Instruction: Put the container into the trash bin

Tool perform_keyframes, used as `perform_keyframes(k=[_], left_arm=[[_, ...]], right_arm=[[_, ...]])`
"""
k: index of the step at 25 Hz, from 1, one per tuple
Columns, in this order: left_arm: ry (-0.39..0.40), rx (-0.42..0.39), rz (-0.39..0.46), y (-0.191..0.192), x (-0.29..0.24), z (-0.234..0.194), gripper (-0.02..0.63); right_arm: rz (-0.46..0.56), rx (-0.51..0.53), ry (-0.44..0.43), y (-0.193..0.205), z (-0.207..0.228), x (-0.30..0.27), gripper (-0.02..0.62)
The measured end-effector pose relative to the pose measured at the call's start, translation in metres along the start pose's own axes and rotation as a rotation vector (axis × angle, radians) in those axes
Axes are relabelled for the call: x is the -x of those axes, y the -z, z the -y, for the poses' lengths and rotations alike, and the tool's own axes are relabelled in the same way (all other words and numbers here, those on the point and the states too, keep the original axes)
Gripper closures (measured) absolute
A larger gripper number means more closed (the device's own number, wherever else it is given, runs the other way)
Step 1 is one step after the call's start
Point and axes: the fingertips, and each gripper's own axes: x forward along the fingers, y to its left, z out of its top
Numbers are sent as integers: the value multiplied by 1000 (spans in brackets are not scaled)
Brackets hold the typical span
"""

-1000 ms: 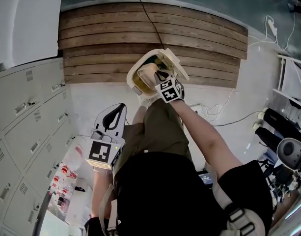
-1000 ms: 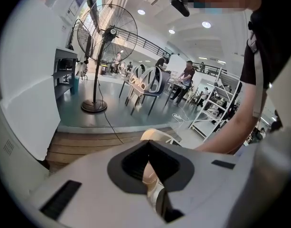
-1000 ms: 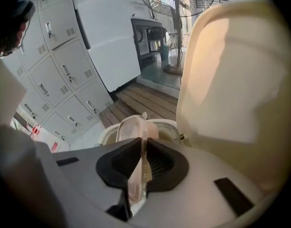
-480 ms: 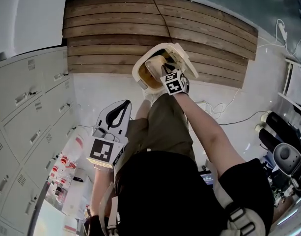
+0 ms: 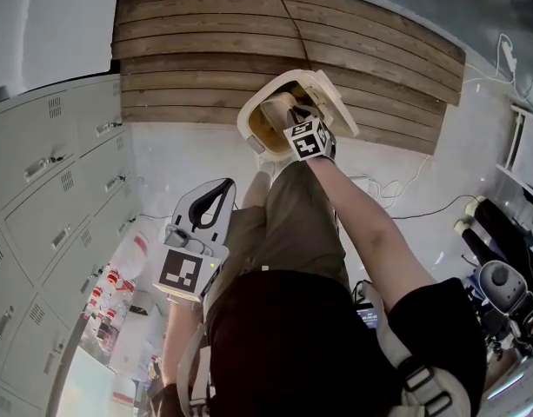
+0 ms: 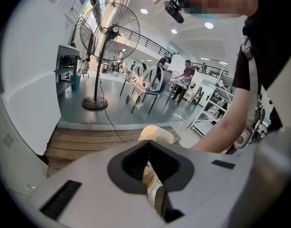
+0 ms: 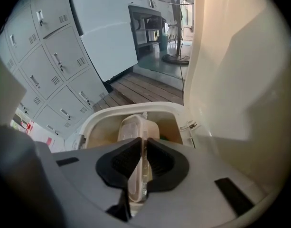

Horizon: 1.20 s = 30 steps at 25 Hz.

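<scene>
A cream trash bin (image 5: pixel 248 125) stands on the floor with its lid (image 5: pixel 338 104) swung up, just in front of the person's feet. My right gripper (image 5: pixel 291 122) hangs over the bin's mouth, shut on the thin rim of a clear plastic container (image 5: pixel 277 110). In the right gripper view the container (image 7: pixel 135 125) points down into the bin (image 7: pixel 101 119), held edge-on between the right gripper (image 7: pixel 143 145) pads, and the raised lid (image 7: pixel 230 80) fills the right side. My left gripper (image 5: pixel 220 186) stays beside the person's left leg, shut and empty. The left gripper (image 6: pixel 148 144) looks toward the bin (image 6: pixel 157 133).
Grey lockers (image 5: pixel 49 172) line the left side. A wooden plank platform (image 5: pixel 205 50) lies beyond the bin. Cables (image 5: pixel 396 207) trail over the white floor at right, near black equipment (image 5: pixel 501 268). A standing fan (image 6: pixel 109 32) and chairs show far off.
My right gripper has carried the container a little farther over the open bin. The left gripper has stayed beside the leg.
</scene>
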Motion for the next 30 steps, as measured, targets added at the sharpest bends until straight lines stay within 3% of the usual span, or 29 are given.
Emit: perform_keyframes(k=[17,23,26,30], left_arm=[[6,15,-43,25,-3,2,598],[9,-1,-66,32,-1,1,598],[4,-2,-71,33,0,0,598],[4,-5,-64,33,0,-1,598]], right_arm=[[-33,-18,25,10,6,-26,546],[-48,-46,-1,10,1,-31,544],[-40,-49,-5,7,-1,-32,494],[-42,-52,-8,7,-3,-32,486]])
